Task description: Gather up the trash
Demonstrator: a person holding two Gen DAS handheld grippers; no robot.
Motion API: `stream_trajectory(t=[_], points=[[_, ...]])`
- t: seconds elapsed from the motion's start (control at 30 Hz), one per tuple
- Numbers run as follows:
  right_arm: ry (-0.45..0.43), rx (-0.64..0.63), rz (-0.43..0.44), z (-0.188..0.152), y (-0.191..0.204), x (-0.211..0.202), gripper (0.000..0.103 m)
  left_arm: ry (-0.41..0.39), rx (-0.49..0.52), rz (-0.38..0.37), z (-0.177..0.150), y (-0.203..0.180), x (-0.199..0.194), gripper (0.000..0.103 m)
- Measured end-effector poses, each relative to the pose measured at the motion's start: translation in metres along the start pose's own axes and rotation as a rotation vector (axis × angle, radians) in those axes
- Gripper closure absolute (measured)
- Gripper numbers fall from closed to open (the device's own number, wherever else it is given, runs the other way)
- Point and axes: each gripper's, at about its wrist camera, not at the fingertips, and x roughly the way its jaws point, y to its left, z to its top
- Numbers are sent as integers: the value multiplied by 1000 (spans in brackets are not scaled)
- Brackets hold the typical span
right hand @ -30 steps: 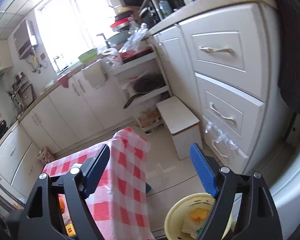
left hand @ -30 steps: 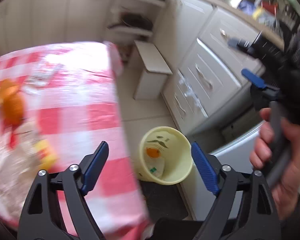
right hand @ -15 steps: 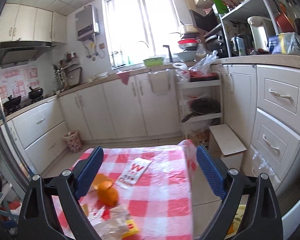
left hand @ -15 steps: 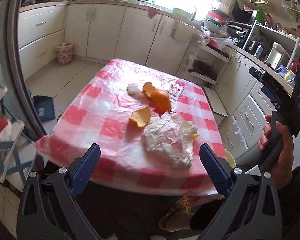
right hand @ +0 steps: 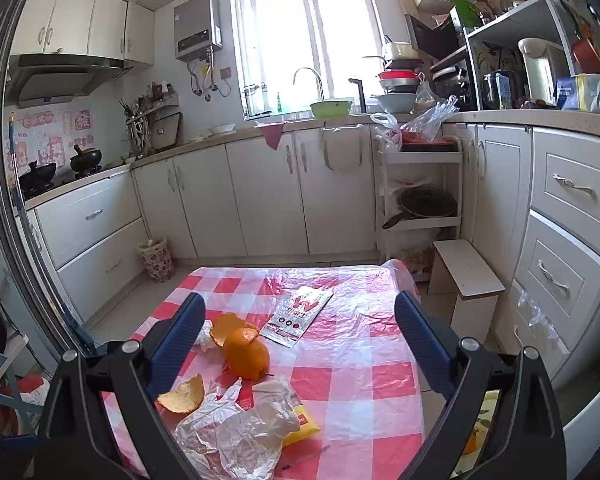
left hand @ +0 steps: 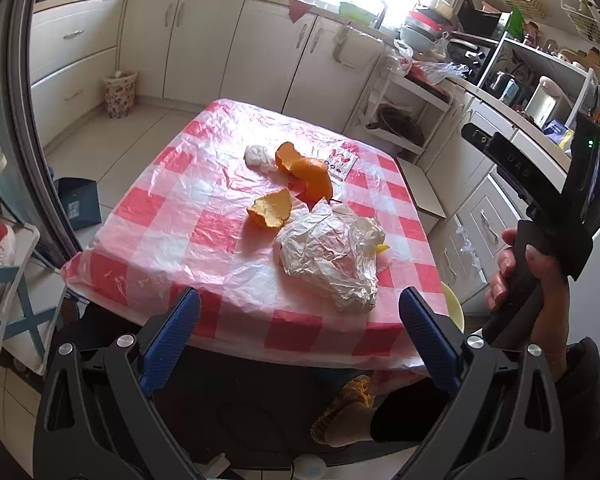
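A table with a red-and-white checked cloth (left hand: pixel 204 236) holds trash: a crumpled clear plastic bag (left hand: pixel 332 256), orange peels (left hand: pixel 270 210), a larger orange peel piece (left hand: pixel 310 174), a white crumpled tissue (left hand: pixel 257 157) and a red-white wrapper (left hand: pixel 342 158). The same items show in the right wrist view: plastic bag (right hand: pixel 236 436), orange piece (right hand: pixel 246 350), peel (right hand: pixel 182 394), wrapper (right hand: pixel 298 316), a yellow packet (right hand: pixel 302 426). My left gripper (left hand: pixel 298 336) is open and empty above the table's near edge. My right gripper (right hand: pixel 298 346) is open and empty over the table. A yellow bin (left hand: pixel 454 312) sits below the table's right side.
White kitchen cabinets (right hand: pixel 260 200) and drawers (right hand: pixel 572 236) line the back and right. A small white step stool (right hand: pixel 466 272) stands by the table's far right corner. A floral basket (left hand: pixel 119 94) is on the floor at far left. A rack stands at left (left hand: pixel 8 280).
Both grippers swung up from the yellow bin on the floor to face the table. The view has settled over the trash; both grippers stay open and empty.
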Motion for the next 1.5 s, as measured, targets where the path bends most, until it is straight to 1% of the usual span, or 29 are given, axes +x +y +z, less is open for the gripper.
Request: stream_trajectory(t=[0.13, 0.27, 0.53, 0.87, 1.5], points=[[10, 23, 1, 0, -4, 2, 11, 0, 1, 7, 0, -1, 2, 8], [10, 5, 2, -2, 1, 2, 11, 4, 8, 7, -1, -3, 4, 8], [12, -34, -1, -4, 9, 2, 11, 8, -12, 8, 0, 2, 4, 8], [10, -32, -2, -5, 9, 2, 11, 0, -13, 12, 1, 4, 1, 8], [10, -32, -4, -6, 12, 2, 11, 8, -23, 11, 1, 7, 3, 8]])
